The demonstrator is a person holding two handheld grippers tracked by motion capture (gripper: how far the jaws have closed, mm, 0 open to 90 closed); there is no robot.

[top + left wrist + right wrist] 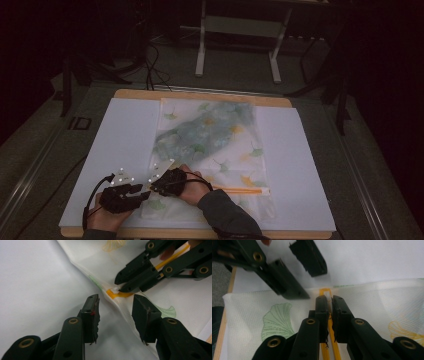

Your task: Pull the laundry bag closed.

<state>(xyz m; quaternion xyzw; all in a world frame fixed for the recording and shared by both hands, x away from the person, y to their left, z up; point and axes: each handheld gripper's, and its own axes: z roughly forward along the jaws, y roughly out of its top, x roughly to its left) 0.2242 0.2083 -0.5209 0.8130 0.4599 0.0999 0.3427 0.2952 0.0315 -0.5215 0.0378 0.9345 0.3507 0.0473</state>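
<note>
Low in the high view, at lower left of centre, the left gripper point(115, 307) stands with jaws apart astride the edge of the mesh laundry bag point(210, 137), pads not pressing. Just beyond, the right gripper point(330, 305) is clamped on the white zip pull point(115, 289) at the end of the orange zipper point(240, 190). Looks like zipping; next the left should pinch the fabric to brace it.

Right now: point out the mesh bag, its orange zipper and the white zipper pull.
mesh bag point(210, 135), high view, on the middle of its leaf-printed panel.
orange zipper point(240, 190), high view, on the strip along the near edge.
white zipper pull point(115, 289), left gripper view, on the tab at the zipper's end.
</note>
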